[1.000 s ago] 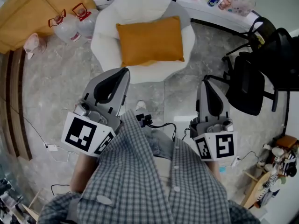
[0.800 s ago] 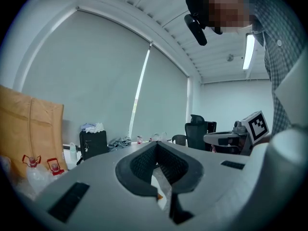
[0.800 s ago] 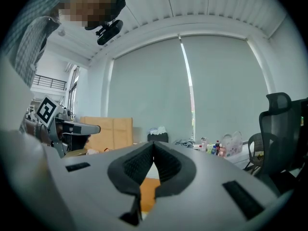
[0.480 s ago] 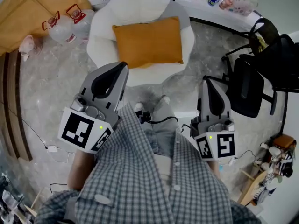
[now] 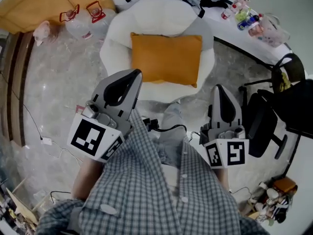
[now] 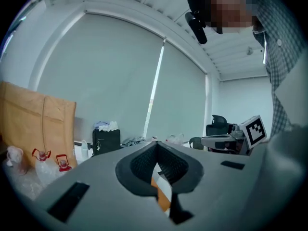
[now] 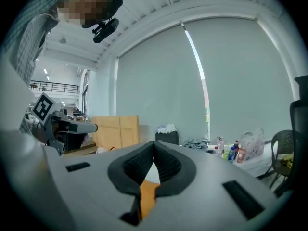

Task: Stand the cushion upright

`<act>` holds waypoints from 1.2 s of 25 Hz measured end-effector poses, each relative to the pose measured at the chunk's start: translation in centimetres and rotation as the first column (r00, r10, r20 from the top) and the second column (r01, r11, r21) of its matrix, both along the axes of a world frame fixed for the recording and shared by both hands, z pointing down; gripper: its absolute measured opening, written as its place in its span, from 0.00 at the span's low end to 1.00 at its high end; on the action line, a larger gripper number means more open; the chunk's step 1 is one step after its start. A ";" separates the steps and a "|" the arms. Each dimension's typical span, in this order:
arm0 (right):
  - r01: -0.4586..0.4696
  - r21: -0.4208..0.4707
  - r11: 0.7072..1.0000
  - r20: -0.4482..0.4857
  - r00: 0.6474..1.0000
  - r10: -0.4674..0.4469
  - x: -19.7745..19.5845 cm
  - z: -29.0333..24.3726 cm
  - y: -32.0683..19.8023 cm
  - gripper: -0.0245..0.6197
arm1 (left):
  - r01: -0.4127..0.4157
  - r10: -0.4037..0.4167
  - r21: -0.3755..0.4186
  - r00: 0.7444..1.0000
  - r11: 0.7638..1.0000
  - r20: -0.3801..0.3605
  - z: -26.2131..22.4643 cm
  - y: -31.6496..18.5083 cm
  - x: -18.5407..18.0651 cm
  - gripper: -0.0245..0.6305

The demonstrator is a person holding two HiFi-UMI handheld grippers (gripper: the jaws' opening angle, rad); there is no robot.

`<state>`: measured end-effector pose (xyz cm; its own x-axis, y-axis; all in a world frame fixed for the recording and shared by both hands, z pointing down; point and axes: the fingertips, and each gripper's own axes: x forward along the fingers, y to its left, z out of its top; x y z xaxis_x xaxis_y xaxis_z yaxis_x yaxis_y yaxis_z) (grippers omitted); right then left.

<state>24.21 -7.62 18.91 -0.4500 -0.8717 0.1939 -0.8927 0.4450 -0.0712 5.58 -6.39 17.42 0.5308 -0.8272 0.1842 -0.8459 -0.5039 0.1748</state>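
- From the head view: finds the orange cushion (image 5: 166, 58) lying flat on the seat of the white armchair (image 5: 159, 13), long side across, not yet stood up against the backrest
- Same view: places the left gripper (image 5: 133, 75) and the right gripper (image 5: 221, 88) on the near side of the armchair, one toward each end of the cushion, neither touching it; likely a two-sided approach, for taking both short edges and tipping the cushion up evenly
- Same view: leaves water jugs (image 5: 78, 26) on the floor left of the armchair and a black office chair (image 5: 298, 111) off to the right, both well apart from the cushion and unlikely to interfere
- From the left gripper view: shows jaws pressed together with nothing between them, only a sliver of orange cushion (image 6: 162, 199) beyond the tips; probably kept closed for the approach, so calls for opening before any grip
- From the right gripper view: shows the same, jaws together and empty, cushion (image 7: 147, 199) glimpsed through the gap below the tips; points roughly level toward the armchair, a fair line for reaching the cushion's edge
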 end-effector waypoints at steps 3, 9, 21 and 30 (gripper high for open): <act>0.059 0.002 0.998 -0.037 0.998 -0.059 1.2 0.8 -2.8 0.05 | 0.070 -0.071 -0.017 0.997 0.997 -0.024 0.8 -2.2 0.7 0.04; 0.238 -0.007 0.971 -0.146 0.961 -0.236 3.6 2.5 -8.7 0.05 | 0.217 -0.221 -0.063 0.972 0.974 -0.075 1.8 -7.3 3.8 0.04; 0.488 -0.204 0.848 -0.066 0.858 -0.510 1.3 12.0 -16.9 0.05 | 0.517 -0.544 -0.192 0.830 0.834 -0.126 5.3 -8.8 0.7 0.04; 0.576 -0.283 0.767 -0.095 0.779 -0.620 -5.3 17.8 -18.2 0.05 | 0.608 -0.657 -0.289 0.745 0.739 -0.115 12.9 -6.5 -5.9 0.04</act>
<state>18.95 -25.86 36.71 -0.8045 -0.3569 0.4747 -0.4564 0.8830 -0.1095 -0.29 -12.90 30.32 -0.0569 -0.9338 0.3532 -0.8883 0.2089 0.4091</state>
